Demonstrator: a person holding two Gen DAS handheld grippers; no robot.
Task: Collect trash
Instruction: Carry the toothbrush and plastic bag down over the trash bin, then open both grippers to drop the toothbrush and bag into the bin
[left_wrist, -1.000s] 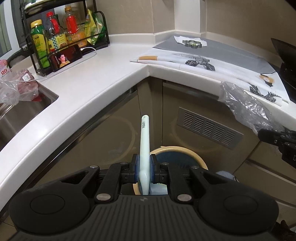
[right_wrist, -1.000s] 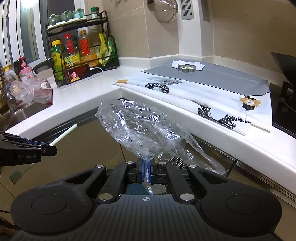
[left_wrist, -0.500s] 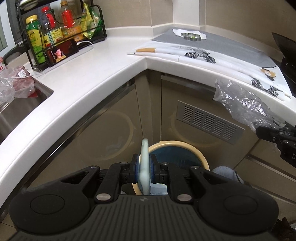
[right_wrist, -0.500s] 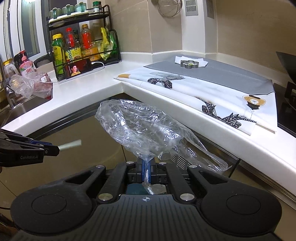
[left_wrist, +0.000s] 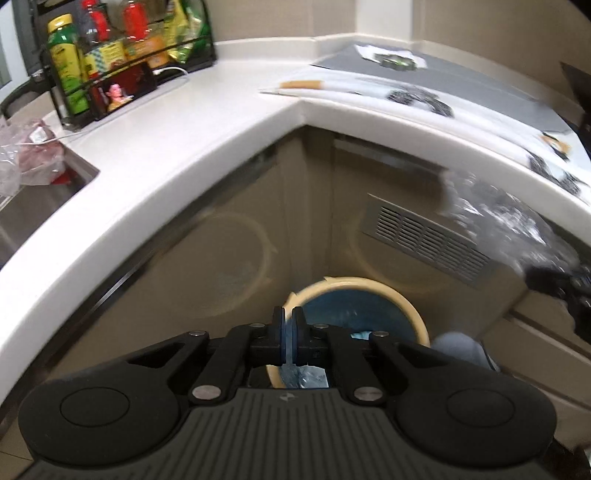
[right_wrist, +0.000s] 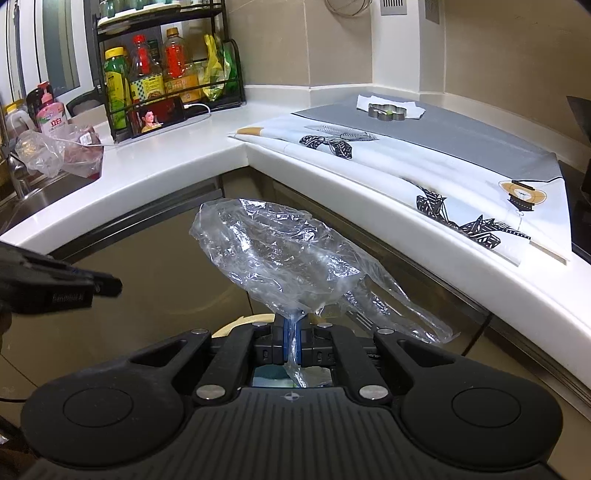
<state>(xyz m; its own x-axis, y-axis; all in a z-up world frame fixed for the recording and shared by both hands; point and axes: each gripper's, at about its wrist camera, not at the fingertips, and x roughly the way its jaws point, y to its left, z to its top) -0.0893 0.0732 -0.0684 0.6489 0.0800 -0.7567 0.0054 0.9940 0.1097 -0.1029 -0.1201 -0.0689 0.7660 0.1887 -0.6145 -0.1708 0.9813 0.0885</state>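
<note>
Across the upper half of both views, the white counter (right_wrist: 177, 162) bends around its corner. At lower centre sits the cream-rimmed bin (left_wrist: 402, 299). The right gripper (right_wrist: 293, 332) pinches the clear plastic bag (right_wrist: 280, 254) at centre frame. The left gripper (left_wrist: 288, 328) is closed, empty.

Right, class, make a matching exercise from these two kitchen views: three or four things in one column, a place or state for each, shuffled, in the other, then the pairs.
1. left gripper
2. clear plastic bag
3. bin
4. metal cutter

A. on the floor by the cabinets
B. pinched in the right gripper
C. shut, nothing held
D. on white paper on the grey mat

Pairs: 1-C, 2-B, 3-A, 4-D
</note>
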